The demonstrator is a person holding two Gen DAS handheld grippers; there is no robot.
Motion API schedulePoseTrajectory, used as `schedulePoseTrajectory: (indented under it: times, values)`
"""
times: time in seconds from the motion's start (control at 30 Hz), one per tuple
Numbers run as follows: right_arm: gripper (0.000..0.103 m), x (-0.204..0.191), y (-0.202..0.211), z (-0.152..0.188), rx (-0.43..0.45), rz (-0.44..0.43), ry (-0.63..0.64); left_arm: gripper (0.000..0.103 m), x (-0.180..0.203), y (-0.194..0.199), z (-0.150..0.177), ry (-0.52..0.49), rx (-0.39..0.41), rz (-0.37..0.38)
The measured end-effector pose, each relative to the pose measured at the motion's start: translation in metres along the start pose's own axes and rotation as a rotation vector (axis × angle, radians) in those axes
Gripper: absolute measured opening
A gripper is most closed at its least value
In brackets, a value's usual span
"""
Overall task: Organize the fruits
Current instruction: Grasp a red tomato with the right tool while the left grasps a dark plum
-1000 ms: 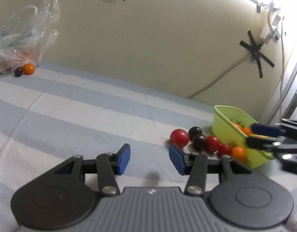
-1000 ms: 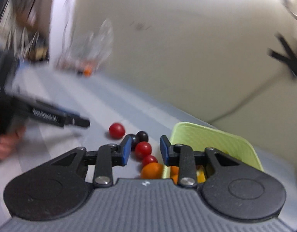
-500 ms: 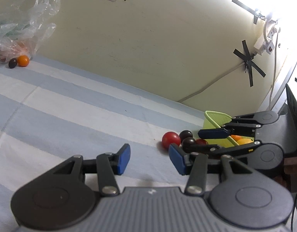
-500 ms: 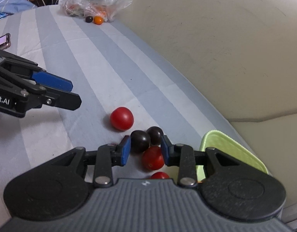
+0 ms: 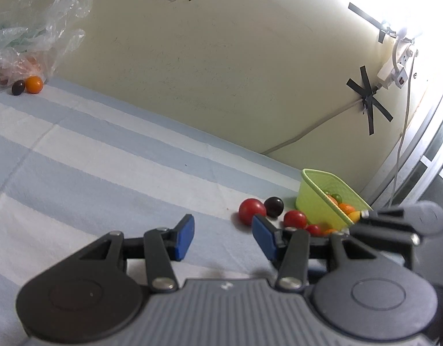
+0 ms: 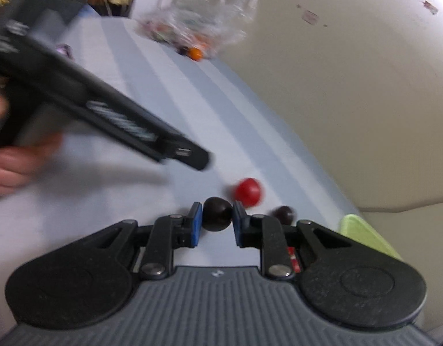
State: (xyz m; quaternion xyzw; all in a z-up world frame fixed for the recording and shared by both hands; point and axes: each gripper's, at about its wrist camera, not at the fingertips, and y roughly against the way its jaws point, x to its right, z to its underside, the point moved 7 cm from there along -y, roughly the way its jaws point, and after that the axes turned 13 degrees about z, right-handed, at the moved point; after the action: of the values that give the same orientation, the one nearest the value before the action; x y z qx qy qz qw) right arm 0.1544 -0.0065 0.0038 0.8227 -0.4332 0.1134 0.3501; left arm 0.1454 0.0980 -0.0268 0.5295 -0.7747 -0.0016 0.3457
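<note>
Strong white light floods in from the upper right of the left wrist view, blowing out that corner and washing the wall (image 5: pixel 221 66) around the socket (image 5: pixel 394 69), while the striped cloth (image 5: pixel 106 167) stays evenly lit and sharp. Soft shadows sit under the fruit beside the basket (image 5: pixel 322 199). Fisheye bending curves the wall line and darkens the corners. The right wrist view is dimmer and smeared by motion: the left gripper (image 6: pixel 192 158), the red fruit (image 6: pixel 248 191) and the bag (image 6: pixel 204 26) blur, and a soft shadow trails on the cloth
</note>
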Motion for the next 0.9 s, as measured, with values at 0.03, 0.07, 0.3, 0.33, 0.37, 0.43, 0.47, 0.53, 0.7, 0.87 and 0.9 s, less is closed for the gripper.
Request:
schedulePoseTrajectory:
  times: [0.03,0.07,0.3,0.33,0.37,0.43,0.47,0.53,0.7,0.87,0.9]
  values:
    - [0.026,-0.005,0.003,0.001,0.002,-0.026,-0.006,0.046,0.0,0.0,0.0,0.0,-0.001,0.002]
    - [0.026,-0.009,0.003,0.002,-0.004,-0.038,-0.009,0.046,0.001,0.0,0.0,-0.003,-0.002,0.004]
    - [0.028,0.021,0.008,0.003,-0.055,-0.118,-0.148,0.046,0.008,0.0,0.002,-0.027,-0.008,0.028]
    - [0.028,0.031,0.011,0.002,-0.052,-0.106,-0.176,0.046,0.009,0.0,0.002,-0.031,-0.01,0.034]
    - [0.028,0.042,0.012,0.002,-0.051,-0.073,-0.196,0.046,0.011,0.0,0.003,-0.038,-0.013,0.043]
    - [0.028,0.059,0.007,0.002,-0.067,-0.003,-0.212,0.046,0.017,0.0,0.004,-0.054,-0.021,0.069]
    - [0.028,0.066,0.003,0.003,-0.081,0.024,-0.223,0.05,0.021,0.0,0.006,-0.066,-0.028,0.089]
    - [0.028,0.071,-0.007,0.002,-0.11,0.053,-0.228,0.05,0.031,-0.001,0.01,-0.114,-0.045,0.116]
    - [0.028,0.057,-0.038,0.004,-0.175,0.083,-0.12,0.05,0.057,-0.004,0.023,-0.255,-0.086,0.148]
    - [0.03,0.054,-0.06,0.014,-0.246,0.102,-0.059,0.05,0.058,-0.01,0.029,-0.277,-0.127,0.114]
    - [0.03,0.055,-0.064,0.015,-0.256,0.107,-0.055,0.05,0.058,-0.013,0.03,-0.275,-0.14,0.101]
